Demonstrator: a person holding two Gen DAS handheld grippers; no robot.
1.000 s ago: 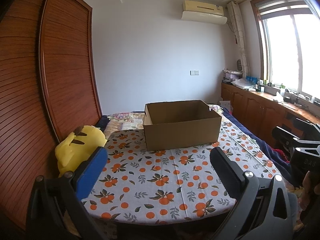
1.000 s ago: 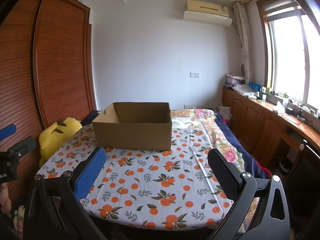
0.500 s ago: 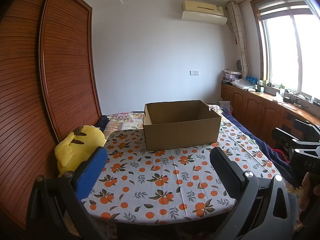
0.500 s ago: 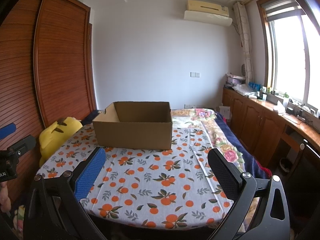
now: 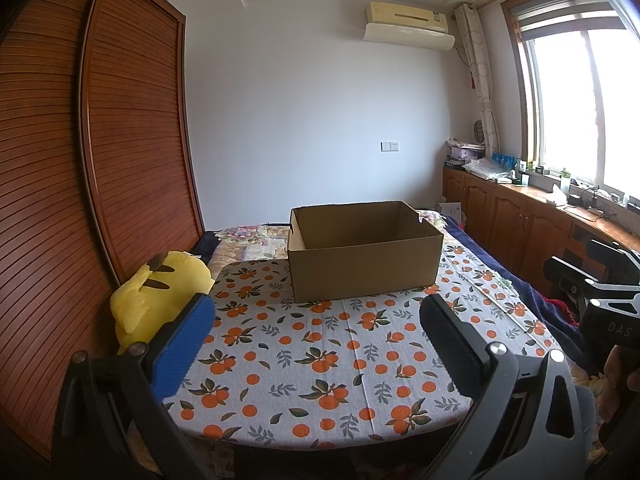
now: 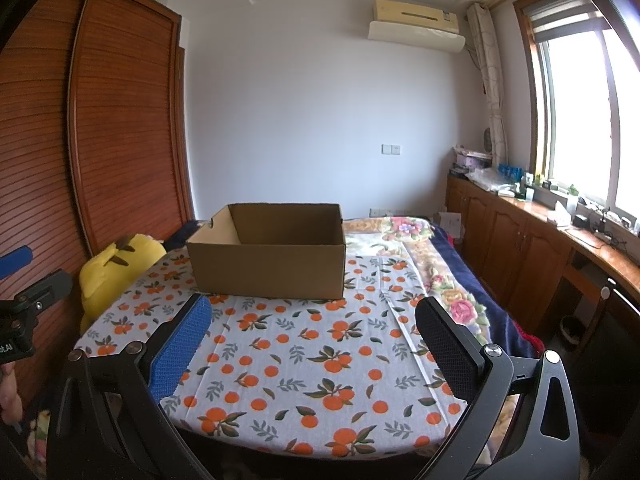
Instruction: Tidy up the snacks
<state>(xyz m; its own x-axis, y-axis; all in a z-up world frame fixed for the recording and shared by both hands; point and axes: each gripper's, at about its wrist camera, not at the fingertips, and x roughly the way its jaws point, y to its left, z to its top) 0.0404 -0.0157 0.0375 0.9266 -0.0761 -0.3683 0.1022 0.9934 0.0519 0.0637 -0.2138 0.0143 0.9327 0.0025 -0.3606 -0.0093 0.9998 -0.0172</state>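
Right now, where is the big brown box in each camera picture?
Left wrist view: the cardboard box sits just right of center, on the orange-print cloth.
Right wrist view: the cardboard box sits left of center.
Shared landmark: the yellow plush toy to its left.

Both grippers are built the same way. On the left gripper (image 5: 318, 334), black angular frame arms are seen, with a silver round-head screw on each one. A bright blue ribbed pad (image 5: 185, 350) is fitted on the finger at 8 o'clock, and a black textured pad (image 5: 450, 342) at 4 o'clock. Triangular cutouts are cut into the frame near the bottom corners. The right gripper (image 6: 312, 338) carries the same blue pad (image 6: 182, 348) and black pad (image 6: 444, 346). White lettering "DAS" is printed on its black body in the left wrist view. A bit of bare skin, fingers (image 6: 7, 394), is caught at 8 o'clock in the right wrist view.
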